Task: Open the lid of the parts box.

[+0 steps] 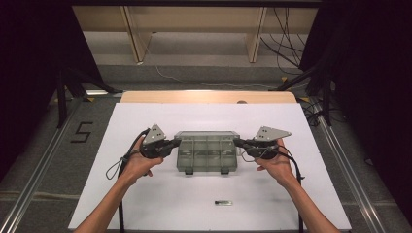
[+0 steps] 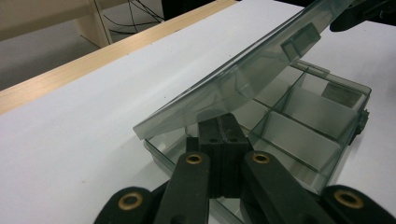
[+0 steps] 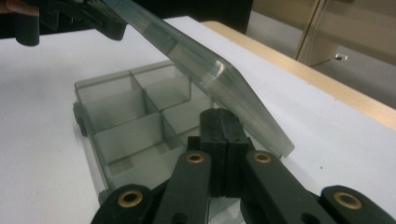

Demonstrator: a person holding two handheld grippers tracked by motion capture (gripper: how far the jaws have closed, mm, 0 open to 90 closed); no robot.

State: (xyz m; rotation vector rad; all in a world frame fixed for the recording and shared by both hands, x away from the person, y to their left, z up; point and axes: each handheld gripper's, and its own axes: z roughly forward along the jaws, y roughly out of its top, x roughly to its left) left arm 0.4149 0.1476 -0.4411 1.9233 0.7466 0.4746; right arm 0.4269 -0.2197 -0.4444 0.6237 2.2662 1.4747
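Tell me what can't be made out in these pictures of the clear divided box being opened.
- Right gripper tips: in the right gripper view the tilted lid covers them, so contact is unclear.
- Left gripper tips: likewise tucked under the lid in the left gripper view.
- Small dark object near the table's front edge: too small in the high view to identify.
- Box compartments: contents unreadable in the high view through the smoky plastic.
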